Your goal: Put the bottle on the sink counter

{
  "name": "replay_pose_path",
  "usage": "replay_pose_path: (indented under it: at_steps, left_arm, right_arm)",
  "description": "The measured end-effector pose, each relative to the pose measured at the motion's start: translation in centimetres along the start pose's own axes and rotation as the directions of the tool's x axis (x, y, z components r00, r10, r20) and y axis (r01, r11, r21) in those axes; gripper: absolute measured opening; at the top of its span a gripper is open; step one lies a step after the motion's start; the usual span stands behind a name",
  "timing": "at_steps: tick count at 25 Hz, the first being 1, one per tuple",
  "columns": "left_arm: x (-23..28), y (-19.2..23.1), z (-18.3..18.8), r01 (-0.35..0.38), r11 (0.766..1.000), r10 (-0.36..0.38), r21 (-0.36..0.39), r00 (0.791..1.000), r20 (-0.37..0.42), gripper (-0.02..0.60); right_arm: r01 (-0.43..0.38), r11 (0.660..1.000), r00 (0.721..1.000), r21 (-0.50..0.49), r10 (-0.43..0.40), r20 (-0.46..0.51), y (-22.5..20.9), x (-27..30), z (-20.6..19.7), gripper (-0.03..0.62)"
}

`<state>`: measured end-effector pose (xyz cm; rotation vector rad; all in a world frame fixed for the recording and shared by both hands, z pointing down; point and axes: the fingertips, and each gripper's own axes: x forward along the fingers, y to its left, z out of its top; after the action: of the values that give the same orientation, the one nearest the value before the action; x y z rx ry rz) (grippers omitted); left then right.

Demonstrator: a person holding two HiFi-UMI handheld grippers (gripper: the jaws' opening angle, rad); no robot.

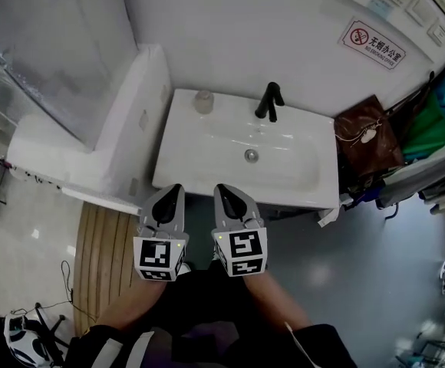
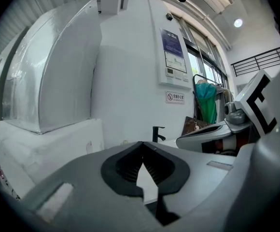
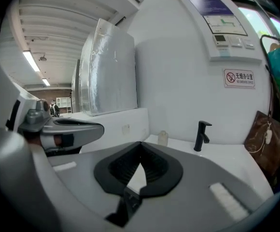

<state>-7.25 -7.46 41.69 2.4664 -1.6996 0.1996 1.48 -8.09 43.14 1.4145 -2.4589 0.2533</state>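
A small pale bottle (image 1: pixel 202 100) stands at the back left corner of the white sink counter (image 1: pixel 184 140), left of the black faucet (image 1: pixel 268 102). In the right gripper view the same bottle (image 3: pixel 163 138) appears just beyond the jaw tips, with the faucet (image 3: pixel 201 135) to its right. My left gripper (image 1: pixel 173 191) and right gripper (image 1: pixel 224 191) hover side by side at the counter's front edge, well short of the bottle. Both are shut with nothing between their jaws. The left gripper view shows its tips (image 2: pixel 141 143) meeting, with the faucet (image 2: pixel 158 133) beyond them.
A brown bag (image 1: pixel 368 136) leans at the counter's right end, with green clothing (image 1: pixel 430 125) hanging behind it. A white ledge (image 1: pixel 92 152) adjoins the counter on the left. A wooden slatted mat (image 1: pixel 103 259) lies on the floor at the lower left.
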Motion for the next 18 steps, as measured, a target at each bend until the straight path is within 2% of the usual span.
replay_pose_path:
  at_steps: [10,18]
  left_arm:
    - [-7.7,-0.4,-1.6,0.072,0.997,-0.072,-0.027,0.997,0.01,0.003]
    - [-11.7,-3.7,-1.5,0.092,0.996,-0.092,-0.017,0.995,0.032,0.003]
  right_arm:
    - [0.086,0.996,0.996,-0.004,-0.086,0.001,5.1,-5.5,-1.5,0.002]
    - [0.09,0.996,0.996,-0.004,-0.09,0.004,6.6,-10.5,-2.8,0.002]
